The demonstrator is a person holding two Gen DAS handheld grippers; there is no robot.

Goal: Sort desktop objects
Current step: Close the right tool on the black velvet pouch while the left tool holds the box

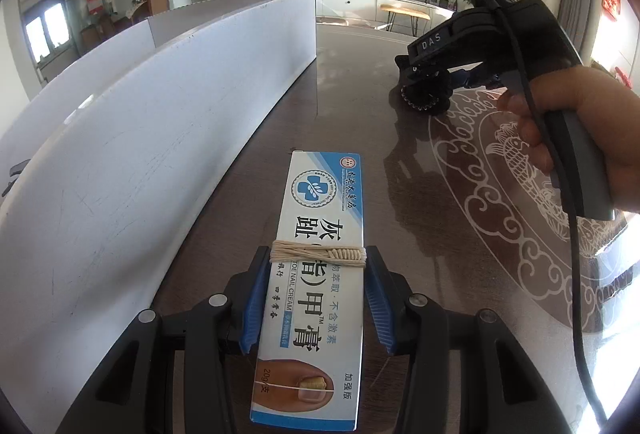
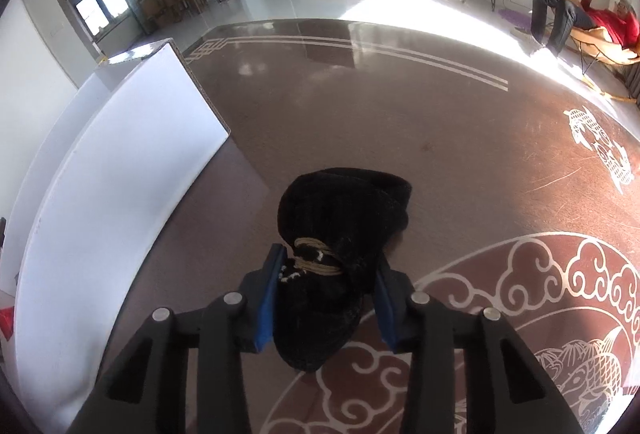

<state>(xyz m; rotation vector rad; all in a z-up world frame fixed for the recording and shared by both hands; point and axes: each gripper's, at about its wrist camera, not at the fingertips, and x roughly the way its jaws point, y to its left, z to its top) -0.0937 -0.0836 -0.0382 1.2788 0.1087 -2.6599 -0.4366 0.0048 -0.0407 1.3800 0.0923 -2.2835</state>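
My left gripper [image 1: 318, 262] is shut on a long white-and-blue toe nail cream box [image 1: 316, 234] with a string band around it, holding it over the brown table. My right gripper [image 2: 330, 274] is shut on a black fuzzy bundle [image 2: 344, 218] tied with tan cord. In the left wrist view the right gripper [image 1: 424, 97] shows at the upper right, held in a hand, with the black bundle [image 1: 426, 95] in its jaws just above the table.
A white cardboard wall [image 1: 140, 153] runs along the left of the brown patterned table [image 1: 480, 173]; it also shows in the right wrist view [image 2: 112, 173]. The right gripper's black cable [image 1: 576, 274] hangs at the right. A living room lies beyond.
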